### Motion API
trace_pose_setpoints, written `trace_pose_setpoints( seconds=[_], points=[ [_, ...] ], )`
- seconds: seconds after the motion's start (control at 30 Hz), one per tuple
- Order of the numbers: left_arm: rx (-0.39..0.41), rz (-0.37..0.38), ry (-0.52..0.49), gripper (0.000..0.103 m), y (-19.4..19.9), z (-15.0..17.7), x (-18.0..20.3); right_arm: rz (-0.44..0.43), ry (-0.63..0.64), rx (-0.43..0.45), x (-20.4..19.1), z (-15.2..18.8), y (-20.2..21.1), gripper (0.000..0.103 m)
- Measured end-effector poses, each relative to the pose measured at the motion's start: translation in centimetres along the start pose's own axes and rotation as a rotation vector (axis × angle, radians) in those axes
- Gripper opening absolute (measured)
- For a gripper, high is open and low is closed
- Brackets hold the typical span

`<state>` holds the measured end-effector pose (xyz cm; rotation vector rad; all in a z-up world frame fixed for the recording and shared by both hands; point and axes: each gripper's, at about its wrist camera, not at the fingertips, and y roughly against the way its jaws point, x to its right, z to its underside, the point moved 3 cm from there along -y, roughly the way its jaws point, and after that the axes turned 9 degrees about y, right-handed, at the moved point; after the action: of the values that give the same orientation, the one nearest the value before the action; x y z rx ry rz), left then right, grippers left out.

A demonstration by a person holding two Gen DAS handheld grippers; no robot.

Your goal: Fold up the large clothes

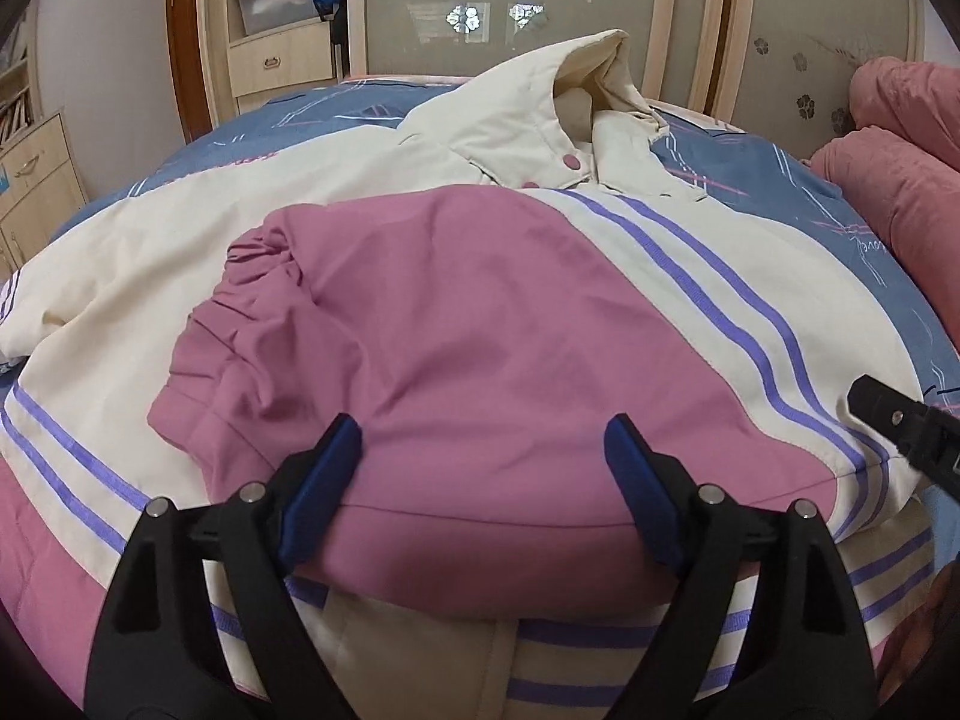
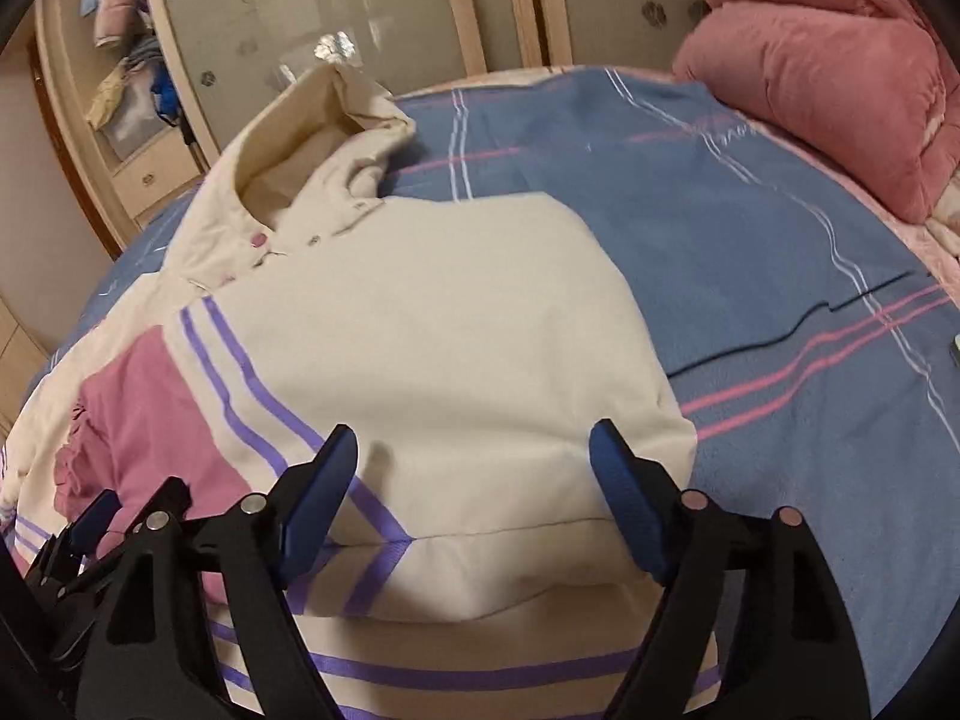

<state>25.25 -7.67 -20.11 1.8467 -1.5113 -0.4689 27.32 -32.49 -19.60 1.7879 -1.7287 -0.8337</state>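
I have the jacket (image 1: 480,312) lying flat on the bed (image 2: 750,228), which is covered in a blue sheet with pink and white lines. Its long axis runs away from me: the cream hood (image 1: 591,69) points toward the far wardrobe doors (image 1: 528,6), and the striped hem sits nearest my cameras. One pink sleeve (image 1: 420,330) is folded across the chest, its gathered cuff pointing to my left and its upper part running back toward the right shoulder with the paired purple stripes.

My left tongs (image 1: 483,462) are spread wide, both blue pads hovering over the lower edge of the folded pink sleeve, gripping nothing that I can see. My right tongs (image 2: 471,480) are likewise wide apart, over the cream shoulder and folded edge on the jacket's right side; the cloth lies between the pads without being pinched. In the right wrist view the left tongs show at the lower left, just beside the right ones.

A rolled pink quilt (image 2: 840,78) lies at the far right of the bed, well apart from the jacket. A thin dark cable (image 2: 798,318) trails over the sheet to the right.
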Motion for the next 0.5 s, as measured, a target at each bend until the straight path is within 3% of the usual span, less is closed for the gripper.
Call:
trace_pose_setpoints(
  seconds=[0.13, 0.23, 0.33, 0.43, 0.5],
  points=[
    [0.005, 0.0, -0.003, 0.087, 0.0, 0.0, 0.1, 0.163, -0.042, 0.026, 1.3, -0.1, 0.3, 0.076],
    [0.009, -0.001, -0.006, 0.088, 0.1, -0.1, 0.1, 0.093, -0.13, 0.068, 2.8, -0.1, 1.1, 0.076],
    [0.013, -0.001, -0.007, 0.088, 0.0, -0.1, 0.1, 0.085, -0.092, 0.124, 2.3, -0.7, 2.1, 0.076],
    [0.014, 0.001, -0.009, 0.089, 0.0, -0.1, 0.1, 0.11, 0.021, 0.048, 0.5, -0.3, 0.7, 0.076],
    [0.014, 0.001, -0.011, 0.091, 0.0, -0.1, 0.2, 0.14, 0.074, -0.008, -0.5, 0.4, -0.7, 0.087]
  ],
)
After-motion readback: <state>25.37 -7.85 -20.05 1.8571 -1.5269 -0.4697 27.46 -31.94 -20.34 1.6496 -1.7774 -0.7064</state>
